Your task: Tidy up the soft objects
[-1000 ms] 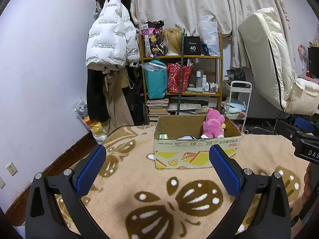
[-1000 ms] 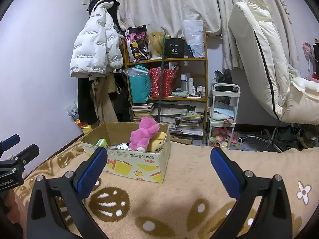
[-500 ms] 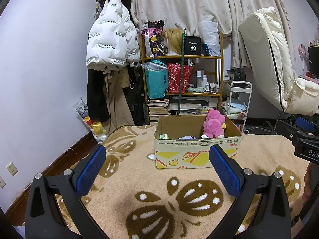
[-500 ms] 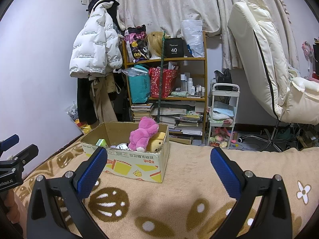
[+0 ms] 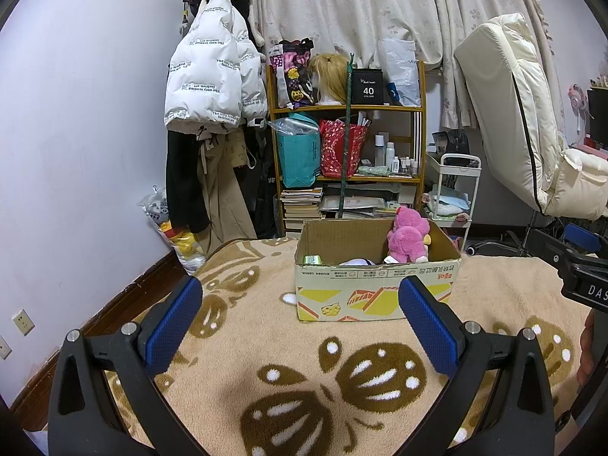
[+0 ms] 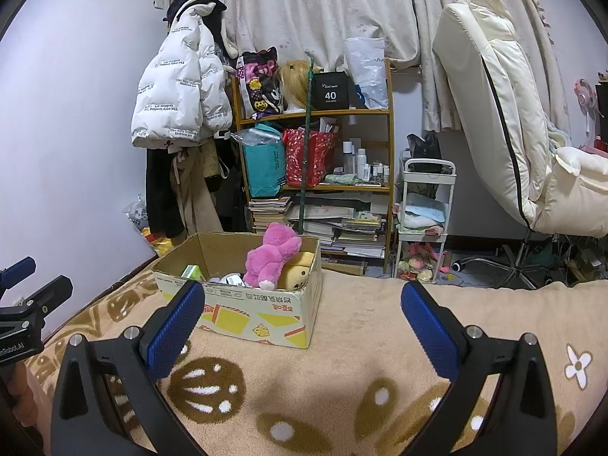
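Note:
An open cardboard box [image 5: 376, 292] [image 6: 243, 315] stands on the tan patterned blanket [image 5: 266, 342]. Inside it a pink plush toy [image 5: 406, 233] [image 6: 271, 256] leans at the right end, over a yellow plush [image 6: 298, 275]. A green item [image 6: 192, 271] [image 5: 312, 259] and something white [image 5: 357, 262] lie in the box too. My left gripper [image 5: 300, 321] is open and empty, held above the blanket in front of the box. My right gripper [image 6: 302, 326] is open and empty, in front of and to the right of the box.
A wooden shelf [image 5: 345, 174] with bags, bottles and books stands behind the box. Coats [image 5: 212, 83] hang at the left wall. A white cart [image 6: 423, 224] and a cream reclining chair [image 6: 505, 114] stand at the right. The other gripper shows at each view's edge [image 5: 581, 269] [image 6: 26, 304].
Almost nothing has moved; both views drift very slightly and both grippers stay open.

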Demonstrator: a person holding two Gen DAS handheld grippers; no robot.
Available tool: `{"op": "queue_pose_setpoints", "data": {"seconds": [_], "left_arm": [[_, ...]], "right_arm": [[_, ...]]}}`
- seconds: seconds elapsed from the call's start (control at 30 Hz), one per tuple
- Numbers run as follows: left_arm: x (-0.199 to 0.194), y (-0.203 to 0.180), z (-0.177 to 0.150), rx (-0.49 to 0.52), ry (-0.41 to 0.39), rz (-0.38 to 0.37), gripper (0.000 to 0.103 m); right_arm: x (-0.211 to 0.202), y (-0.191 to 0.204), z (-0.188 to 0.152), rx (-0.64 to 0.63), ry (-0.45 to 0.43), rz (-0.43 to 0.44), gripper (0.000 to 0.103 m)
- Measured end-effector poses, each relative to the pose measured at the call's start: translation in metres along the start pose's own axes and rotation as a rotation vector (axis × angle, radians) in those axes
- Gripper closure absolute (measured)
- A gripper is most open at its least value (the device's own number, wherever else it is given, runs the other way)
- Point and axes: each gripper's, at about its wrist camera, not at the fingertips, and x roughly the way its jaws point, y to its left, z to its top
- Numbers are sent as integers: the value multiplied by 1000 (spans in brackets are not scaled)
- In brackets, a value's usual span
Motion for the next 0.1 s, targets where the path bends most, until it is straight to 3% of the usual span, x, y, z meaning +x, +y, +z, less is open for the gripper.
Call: {"op": "queue_pose_setpoints", "data": {"seconds": [0.1], "left_arm": [[0, 0, -1, 1, 1, 3, 1]], "right_arm": [[0, -1, 0, 1, -2, 1, 0]]}}
